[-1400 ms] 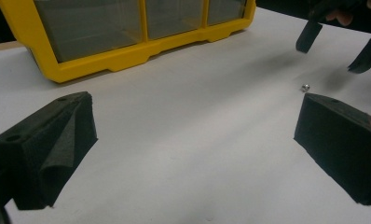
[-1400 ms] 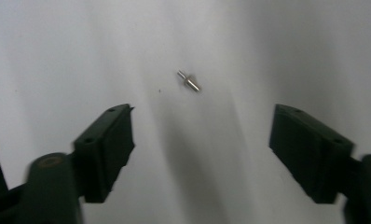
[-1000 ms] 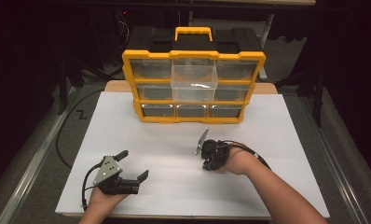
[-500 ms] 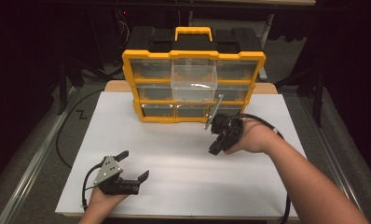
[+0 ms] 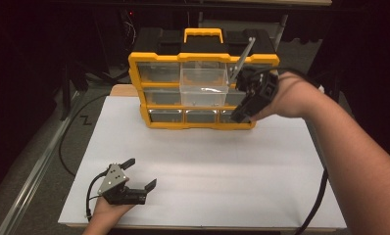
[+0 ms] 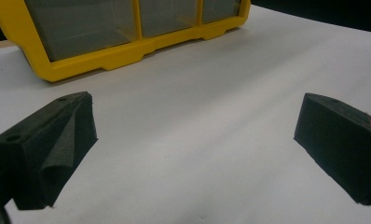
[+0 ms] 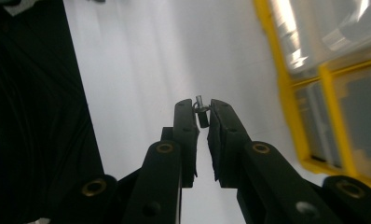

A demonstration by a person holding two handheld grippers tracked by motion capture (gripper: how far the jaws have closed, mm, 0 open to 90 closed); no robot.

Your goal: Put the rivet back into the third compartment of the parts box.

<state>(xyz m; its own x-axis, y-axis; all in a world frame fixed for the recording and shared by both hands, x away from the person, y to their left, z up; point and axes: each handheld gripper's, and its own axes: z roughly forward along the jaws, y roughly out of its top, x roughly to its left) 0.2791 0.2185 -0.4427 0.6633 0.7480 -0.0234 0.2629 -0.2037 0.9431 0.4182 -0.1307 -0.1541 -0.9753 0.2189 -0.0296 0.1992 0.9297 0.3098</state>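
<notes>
Bolt point(image 7: 202, 113), small and dark, sits pinched between the closed jaws of the right gripper point(image 5: 241, 115), held in the air before the yellow organizer point(image 5: 203, 58), beside its pulled-out clear drawer point(image 5: 204, 88). Left gripper point(image 5: 140, 175) rests low over the white board point(image 5: 222, 166), jaws wide apart and empty.

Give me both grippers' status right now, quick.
Left gripper: open, nothing between its jaws, low over the white table.
Right gripper: shut on a small dark metal part, raised near the yellow drawer organizer.
</notes>
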